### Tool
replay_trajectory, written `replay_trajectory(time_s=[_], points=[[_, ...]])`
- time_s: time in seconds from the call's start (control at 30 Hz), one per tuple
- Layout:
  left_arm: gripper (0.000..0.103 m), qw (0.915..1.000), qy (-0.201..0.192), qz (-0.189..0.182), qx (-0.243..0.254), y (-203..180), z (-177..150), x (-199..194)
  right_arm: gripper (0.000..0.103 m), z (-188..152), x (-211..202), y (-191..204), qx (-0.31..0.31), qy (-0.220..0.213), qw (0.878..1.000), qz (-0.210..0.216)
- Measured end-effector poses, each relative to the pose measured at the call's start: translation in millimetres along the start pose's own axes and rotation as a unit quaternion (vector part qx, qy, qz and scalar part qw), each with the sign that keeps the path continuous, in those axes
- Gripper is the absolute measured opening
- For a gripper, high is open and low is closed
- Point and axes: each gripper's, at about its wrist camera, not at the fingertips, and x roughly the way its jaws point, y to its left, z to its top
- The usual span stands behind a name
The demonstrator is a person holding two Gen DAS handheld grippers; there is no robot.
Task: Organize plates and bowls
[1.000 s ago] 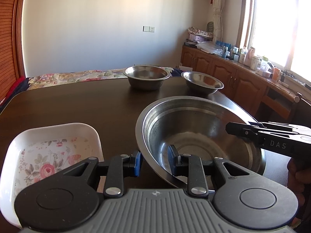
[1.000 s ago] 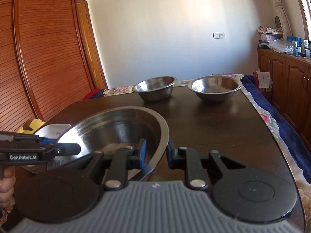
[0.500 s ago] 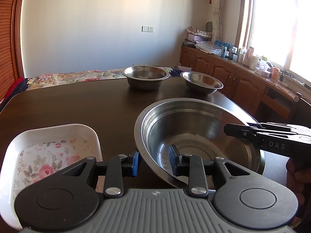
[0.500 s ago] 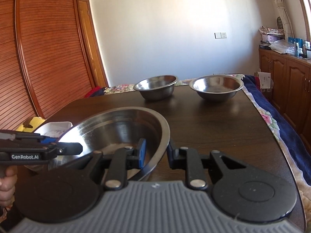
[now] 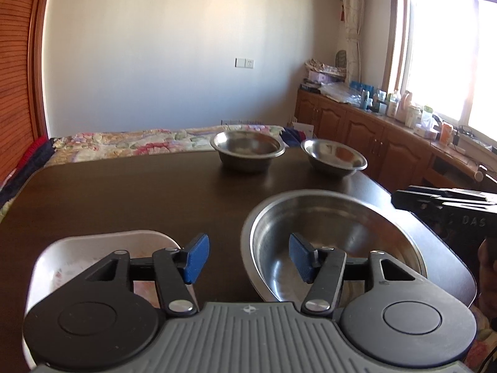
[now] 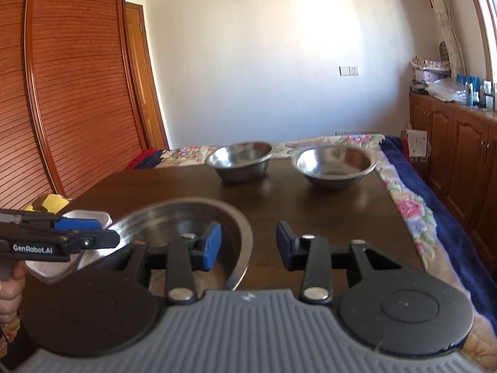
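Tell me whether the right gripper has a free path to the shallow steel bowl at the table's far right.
Probably yes: the right gripper is open, with bare dark table ahead of the shallow steel bowl.

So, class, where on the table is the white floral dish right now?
In the left wrist view, the white floral dish sits at the near left of the dark table, just left of the large steel bowl.

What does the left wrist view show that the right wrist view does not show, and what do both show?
Only the left wrist view shows the bright window and the bottles on the sill below it. Only the right wrist view shows the slatted wooden doors and a yellow object. Both show the large steel basin, two small steel bowls, the white floral dish, and the dark table.
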Motion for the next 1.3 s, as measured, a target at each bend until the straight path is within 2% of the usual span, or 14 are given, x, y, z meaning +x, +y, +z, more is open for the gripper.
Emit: replay_trajectory(time_s=[0.17, 0.43, 0.57, 0.67, 0.7, 0.73, 0.8, 0.87, 1.17, 1.3], points=[[0.062, 0.9999, -0.012, 0.006, 0.004, 6.8, 12.7, -3.4, 0.050, 20.6, -5.0, -2.9, -0.022, -0.012, 1.000, -0.002], [0.075, 0.9993, -0.020, 0.016, 0.027, 14.8, 37.5, 3.5, 0.053, 49.8, 5.9, -6.3, -0.055, -0.018, 0.998, 0.001], [0.083, 0.9988, -0.021, 0.018, 0.041, 16.4, 49.3, 13.5, 0.064, 56.6, 17.3, -5.9, -0.071, -0.012, 0.997, 0.015], [0.091, 0.9985, -0.018, 0.013, 0.050, 17.9, 58.5, 24.1, 0.067, 61.6, 24.5, -6.1, -0.076, -0.009, 0.997, 0.027], [0.094, 0.9985, -0.018, 0.013, 0.051, 18.6, 61.4, 27.7, 0.071, 63.9, 27.6, -5.7, -0.077, -0.008, 0.997, 0.030], [0.094, 0.9984, -0.017, 0.014, 0.053, 19.0, 64.6, 31.0, 0.080, 65.7, 30.7, -6.3, -0.078, -0.007, 0.996, 0.033], [0.095, 0.9982, -0.016, 0.014, 0.057, 19.8, 70.2, 37.5, 0.091, 70.1, 38.5, -6.8, -0.085, -0.004, 0.996, 0.038], [0.095, 0.9981, -0.016, 0.012, 0.059, 21.6, 75.3, 43.9, 0.095, 73.5, 45.6, -7.4, -0.091, -0.001, 0.995, 0.038], [0.092, 0.9977, 0.001, -0.008, 0.068, 26.5, 97.1, 81.8, 0.096, 90.0, 81.1, -15.4, -0.095, 0.026, 0.994, 0.048], [0.081, 0.9971, 0.016, -0.019, 0.073, 27.4, 102.7, 102.7, 0.094, 96.8, 99.2, -20.4, -0.086, 0.045, 0.994, 0.059]])
